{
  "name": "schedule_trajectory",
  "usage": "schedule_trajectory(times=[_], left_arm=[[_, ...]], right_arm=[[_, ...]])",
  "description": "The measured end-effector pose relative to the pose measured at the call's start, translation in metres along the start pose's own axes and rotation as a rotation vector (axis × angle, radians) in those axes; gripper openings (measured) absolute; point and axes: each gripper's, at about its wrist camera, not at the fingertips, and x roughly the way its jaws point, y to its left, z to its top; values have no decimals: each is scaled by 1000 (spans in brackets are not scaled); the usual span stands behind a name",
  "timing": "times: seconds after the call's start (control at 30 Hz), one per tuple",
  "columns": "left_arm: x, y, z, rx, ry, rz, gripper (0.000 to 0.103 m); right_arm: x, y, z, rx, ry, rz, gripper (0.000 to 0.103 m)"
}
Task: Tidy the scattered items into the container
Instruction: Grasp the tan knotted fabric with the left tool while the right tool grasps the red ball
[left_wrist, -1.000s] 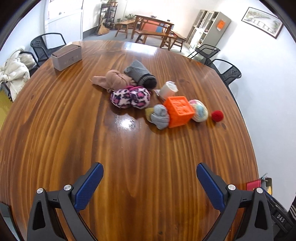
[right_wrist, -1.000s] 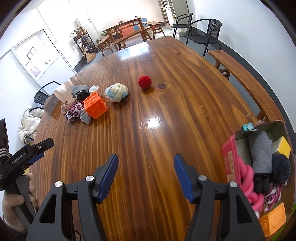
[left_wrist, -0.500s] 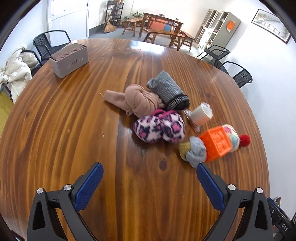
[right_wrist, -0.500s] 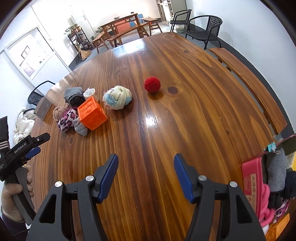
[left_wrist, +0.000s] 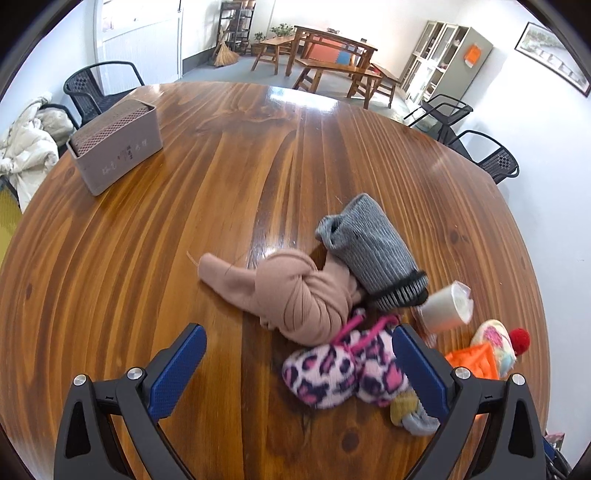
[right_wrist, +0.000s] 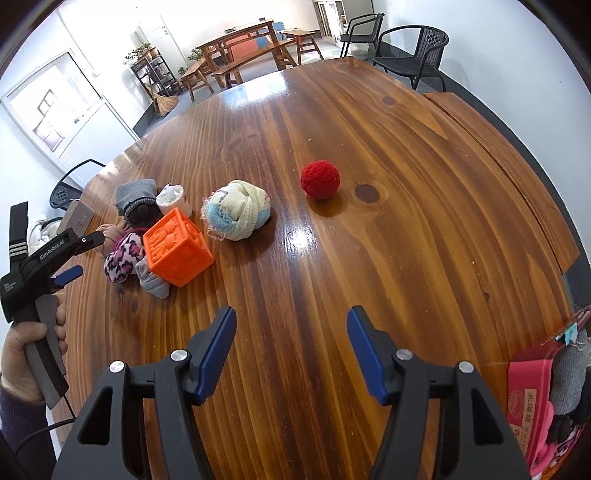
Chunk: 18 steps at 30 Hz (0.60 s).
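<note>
Glossy wooden counter (right_wrist: 388, 229) carries one orange cube (right_wrist: 176, 252) as the landmark of a small heap. Touching the cube are one leopard-print bundle (left_wrist: 343, 369), one small grey bundle (right_wrist: 153, 282) and one white cup (right_wrist: 171, 197). Beyond them lie one tan knotted cloth (left_wrist: 295, 295) and one grey sock (left_wrist: 369, 251). Right of the cube sit one pale yarn ball (right_wrist: 236, 214) and, apart, one red ball (right_wrist: 319, 179). Far right of the cube, the container (right_wrist: 528, 398) is at the counter edge. Left claw (left_wrist: 299, 363) and right claw (right_wrist: 291, 347) are both released, two in all, grasping nothing.
</note>
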Motion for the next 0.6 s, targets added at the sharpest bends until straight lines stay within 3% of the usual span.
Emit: schedule_trajectory(times=[0.4, 0.47, 0.6], left_arm=[[48, -3, 12, 42, 64, 37, 102], [48, -1, 11, 50, 43, 53, 101], [43, 5, 13, 50, 11, 43, 85]], right_arm=[[16, -7, 29, 23, -15, -28, 67], [18, -5, 36, 21, -25, -29, 67], [27, -3, 47, 12, -42, -32, 67]])
